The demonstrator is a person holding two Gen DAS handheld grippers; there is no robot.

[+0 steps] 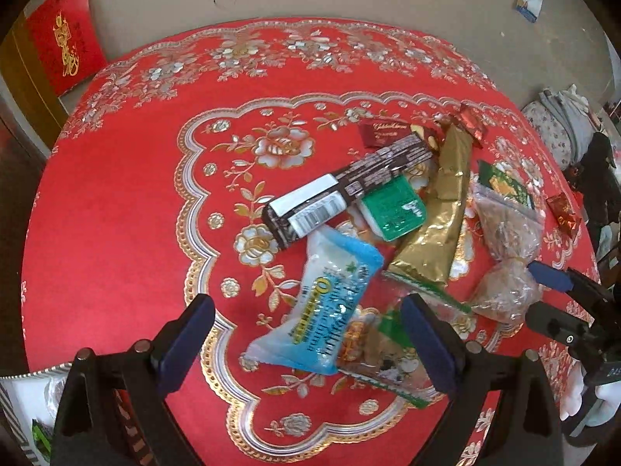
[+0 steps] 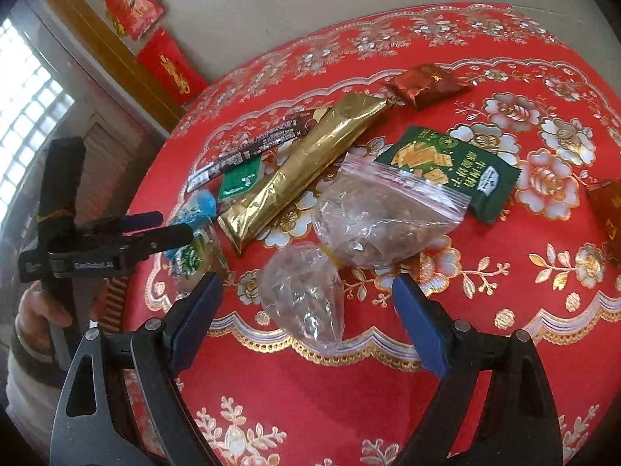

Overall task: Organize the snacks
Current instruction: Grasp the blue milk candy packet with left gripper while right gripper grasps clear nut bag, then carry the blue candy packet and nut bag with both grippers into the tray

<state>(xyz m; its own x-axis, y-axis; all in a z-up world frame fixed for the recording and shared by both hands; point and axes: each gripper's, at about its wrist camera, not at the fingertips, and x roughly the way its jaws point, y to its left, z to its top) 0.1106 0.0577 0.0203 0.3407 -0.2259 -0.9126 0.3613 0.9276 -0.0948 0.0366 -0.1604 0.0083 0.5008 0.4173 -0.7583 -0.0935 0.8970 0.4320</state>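
- Table (image 1: 116, 233): round, under a red cloth with gold and silver flowers; fills most of both views.
- Snacks, loose heap, centre to right of the left wrist view, none sorted or lined up:
  - dark brown biscuit box (image 1: 345, 186), lying slantwise, one end resting over the green-lidded cup (image 1: 394, 207);
  - gold foil packet (image 1: 438, 225), long, touching the cup's right side;
  - blue-and-white pouch (image 1: 330, 306), lower centre, overlapping a green-edged clear packet (image 1: 388, 353);
  - zip bag of brown pieces (image 2: 384, 213) and a knotted clear bag (image 2: 306, 295), touching each other, centre of the right wrist view;
  - dark green cracker packet (image 2: 454, 167), partly under the zip bag's upper edge;
  - small red foil packets (image 2: 425, 83), upper right, apart from the heap.
- Progress, judged: sorting looks barely begun; no container or tidy group shows, so nearly everything is left to do.
- Left tool (image 1: 306, 334): jaws wide, holding nothing, hovering low over the blue-and-white pouch, which sits between its fingers. From the right wrist view it (image 2: 170, 227) enters level from the left, a hand (image 2: 39, 310) on its grip.
- Right tool (image 2: 306, 303): jaws wide, empty, tilted down, straddling the knotted clear bag; contact cannot be told.
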